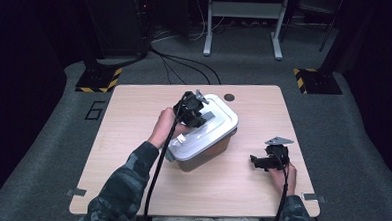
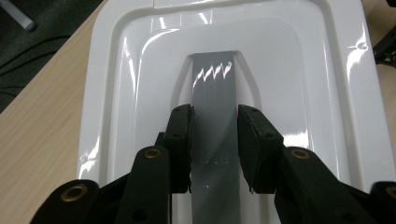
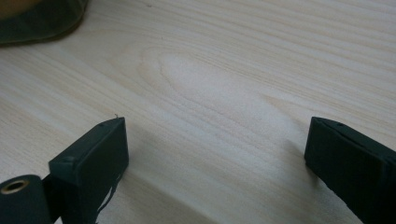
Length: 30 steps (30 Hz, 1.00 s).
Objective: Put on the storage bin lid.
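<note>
2 tongs, left tongs [image 2: 215, 140] clamp grey handle [image 2: 214, 88] lengthwise along white lid [image 2: 327, 93], right tongs [image 3: 215, 154] open.

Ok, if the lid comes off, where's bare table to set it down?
Bare wood left of the box out to the table edge, and along the near edge between both forearms. Crowded: right side, where the right claw rests open.

The grey handle [image 2: 214, 135] runs off the bottom edge; the white lid [image 2: 327, 93] is cropped at top.
</note>
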Tool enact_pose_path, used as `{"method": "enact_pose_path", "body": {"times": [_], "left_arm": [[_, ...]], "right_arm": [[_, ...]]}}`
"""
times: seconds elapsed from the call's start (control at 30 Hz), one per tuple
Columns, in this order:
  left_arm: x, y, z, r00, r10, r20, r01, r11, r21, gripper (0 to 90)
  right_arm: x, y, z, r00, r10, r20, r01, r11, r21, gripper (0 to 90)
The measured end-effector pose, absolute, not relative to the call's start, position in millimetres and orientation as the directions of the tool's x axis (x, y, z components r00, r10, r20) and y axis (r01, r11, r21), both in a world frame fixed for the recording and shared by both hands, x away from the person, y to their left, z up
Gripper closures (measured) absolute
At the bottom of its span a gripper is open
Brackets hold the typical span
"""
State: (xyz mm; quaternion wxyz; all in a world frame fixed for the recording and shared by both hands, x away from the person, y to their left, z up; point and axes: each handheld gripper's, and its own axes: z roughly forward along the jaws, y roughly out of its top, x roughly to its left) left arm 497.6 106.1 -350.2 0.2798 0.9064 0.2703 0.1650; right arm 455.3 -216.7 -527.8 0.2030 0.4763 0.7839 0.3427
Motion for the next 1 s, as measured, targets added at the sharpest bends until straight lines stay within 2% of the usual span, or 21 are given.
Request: {"method": "enact_pose_path", "body": {"times": [0.53,1.0], "left_arm": [[503,100,-369,0.806,0.578,0.127,0.419,-0.709,0.567,66.4],[500,106,-374,0.788,0.608,0.099,0.435,-0.663,0.610,64.6]], "right_arm": [[455,-217,-528,-0.468,0.883,0.004,0.605,0.318,0.730,5.8],[455,-217,-528,-0.469,0.883,0.005,0.606,0.318,0.729,6.0]]}}
